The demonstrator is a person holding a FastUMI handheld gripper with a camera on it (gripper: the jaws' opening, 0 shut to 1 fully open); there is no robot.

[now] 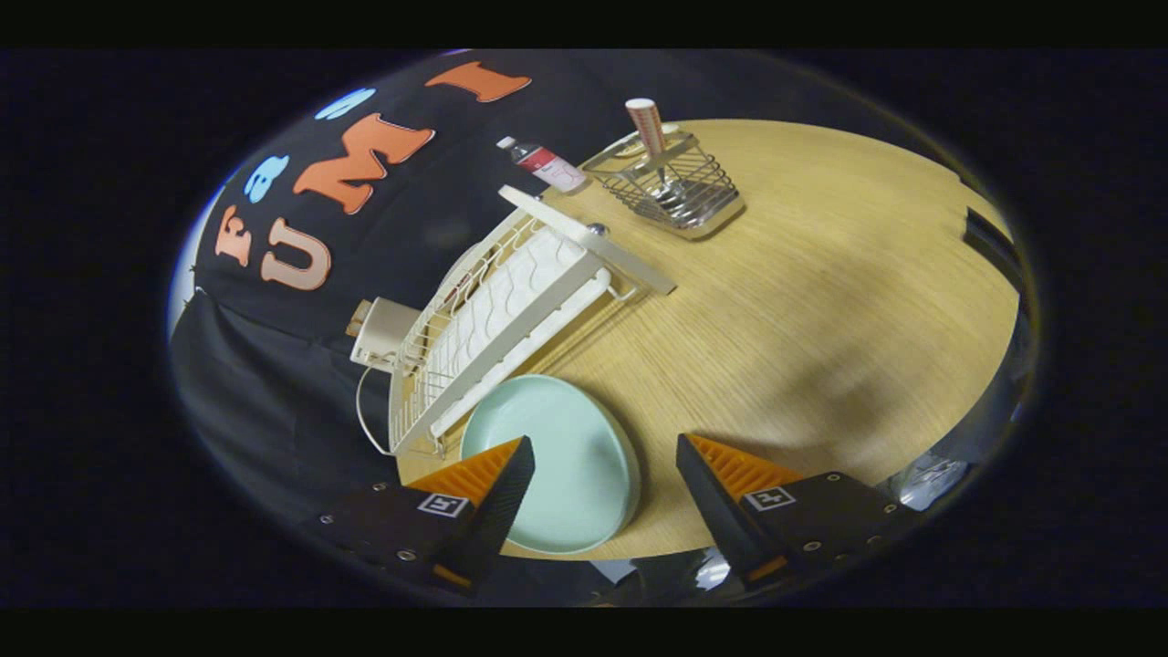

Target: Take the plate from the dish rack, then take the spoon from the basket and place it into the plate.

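A pale green plate (566, 465) lies flat on the wooden table (821, 301), beside the near end of the white dish rack (497, 315). My gripper (604, 445) is open, its fingers spread wide apart with part of the plate between them and nothing held. Far beyond the fingers stands a wire basket (675, 187) at the back of the table. A spoon (650, 128) with a pale, patterned handle stands upright in the basket, handle up.
A small plastic bottle (545, 164) with a red label lies by the far end of the rack. A white box with a cable (383, 330) hangs at the rack's outer side. The table edge curves round to the right.
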